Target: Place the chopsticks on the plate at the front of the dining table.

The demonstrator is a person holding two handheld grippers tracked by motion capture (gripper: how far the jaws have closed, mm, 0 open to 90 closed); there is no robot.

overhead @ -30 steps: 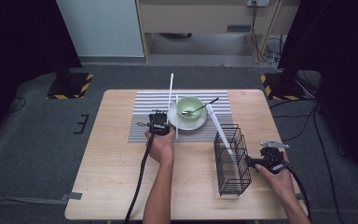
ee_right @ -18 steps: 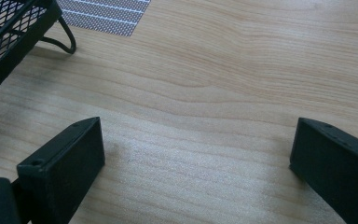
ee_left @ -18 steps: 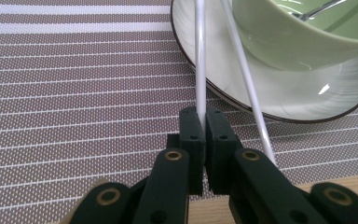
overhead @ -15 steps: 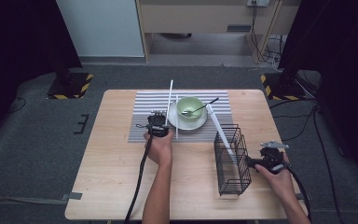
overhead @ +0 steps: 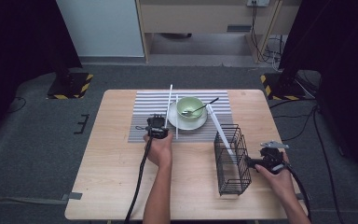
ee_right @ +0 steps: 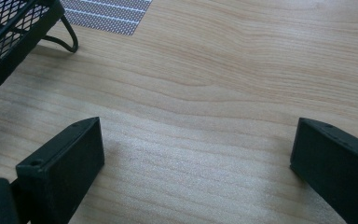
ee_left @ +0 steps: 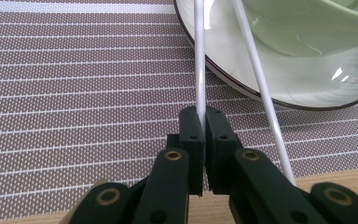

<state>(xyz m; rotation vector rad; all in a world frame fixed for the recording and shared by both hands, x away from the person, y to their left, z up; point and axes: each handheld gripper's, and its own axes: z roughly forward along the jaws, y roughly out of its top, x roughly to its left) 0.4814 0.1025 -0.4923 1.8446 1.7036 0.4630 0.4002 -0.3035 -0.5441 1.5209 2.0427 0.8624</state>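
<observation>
While the left gripper (ee_left: 203,122) has its jaws closed on a white chopstick (ee_left: 199,60), the stick lies over the striped mat (overhead: 144,119) at the centre of the high view, with its far end pointing to the upper edge of the frame. The grip is at the near end of the stick, probably because from there it can be lifted clear of the plate (overhead: 173,119) without touching it. A second chopstick (ee_left: 261,84) lies just beside the first, leaning over the plate's rim, and it is not held. On the plate stands a green bowl (overhead: 189,107) with a dark spoon (overhead: 205,104) resting in it.

Lower right in the high view is a black wire basket (overhead: 233,161), and a third white stick (overhead: 220,133) already leans in it. It seems the sticks are being collected there, so the held one likely goes to the basket next.

Beside the basket, the right gripper (ee_right: 196,158) rests low over the bare table (ee_right: 223,60) with its jaws wide apart and nothing between them, perhaps ready to steady the basket.
</observation>
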